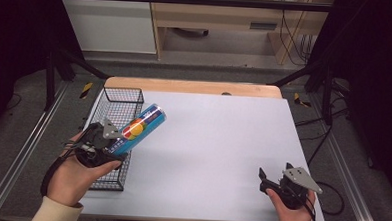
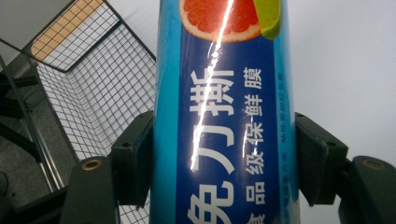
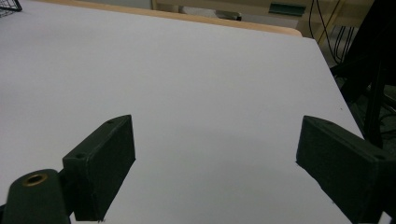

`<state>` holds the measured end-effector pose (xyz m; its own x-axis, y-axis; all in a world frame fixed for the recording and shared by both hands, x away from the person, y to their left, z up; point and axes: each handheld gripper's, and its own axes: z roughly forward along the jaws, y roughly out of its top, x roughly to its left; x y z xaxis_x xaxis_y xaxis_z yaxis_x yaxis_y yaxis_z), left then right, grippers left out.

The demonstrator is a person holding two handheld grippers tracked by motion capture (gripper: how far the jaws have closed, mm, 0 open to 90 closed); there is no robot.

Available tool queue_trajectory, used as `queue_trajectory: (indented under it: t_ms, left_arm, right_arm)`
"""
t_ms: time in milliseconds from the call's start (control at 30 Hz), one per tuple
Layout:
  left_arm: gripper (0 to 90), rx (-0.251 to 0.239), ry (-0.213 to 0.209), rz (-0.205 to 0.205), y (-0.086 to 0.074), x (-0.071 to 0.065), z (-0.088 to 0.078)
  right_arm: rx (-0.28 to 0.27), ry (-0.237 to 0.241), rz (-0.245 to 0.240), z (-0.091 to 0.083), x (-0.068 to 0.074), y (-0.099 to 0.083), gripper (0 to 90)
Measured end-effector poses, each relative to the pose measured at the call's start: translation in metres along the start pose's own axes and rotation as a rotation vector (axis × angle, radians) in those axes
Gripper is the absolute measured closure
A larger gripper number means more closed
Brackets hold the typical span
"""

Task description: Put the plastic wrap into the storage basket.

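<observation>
A blue tube of cling film [image 1: 139, 128] printed with citrus fruit and white lettering is gripped near its lower end by my left gripper [image 1: 113, 146], which is shut on it. The tube slants up and to the right over the near end of the black wire basket [image 1: 115, 98]. In the left gripper view the blue tube [image 2: 224, 116] runs up between both black pads [image 2: 133, 156], which press on its sides. My right gripper [image 1: 271, 183] rests at the table's near right, open, with nothing between its jaws [image 3: 215, 163].
The white table top [image 1: 212, 141] stretches between the two hands. The wire basket [image 2: 93, 93] stands along the table's left edge. A wooden strip [image 1: 192, 87] borders the far edge. Black frame posts and cables stand beyond the table sides.
</observation>
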<state>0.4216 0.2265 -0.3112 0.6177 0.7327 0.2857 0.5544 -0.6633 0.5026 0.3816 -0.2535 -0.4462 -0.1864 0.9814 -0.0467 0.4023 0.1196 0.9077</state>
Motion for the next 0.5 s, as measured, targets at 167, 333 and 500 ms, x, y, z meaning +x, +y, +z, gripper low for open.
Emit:
queue_trajectory:
  t_ms: [167, 333, 500]
  left_arm:
    - [32.1, 0.005, 0.019, -0.008, -0.004, 0.004, 0.0]
    - [32.1, 0.019, 0.038, -0.028, -0.012, 0.013, 0.0]
    - [32.1, 0.025, 0.044, -0.04, -0.016, 0.016, -0.001]
  right_arm:
    - [0.002, 0.0, -0.001, 0.0, 0.0, 0.0, 11.9]
    - [0.005, 0.001, 0.0, 0.001, 0.0, 0.0, 11.9]
    - [0.005, -0.001, 0.0, 0.001, 0.0, 0.0, 12.0]
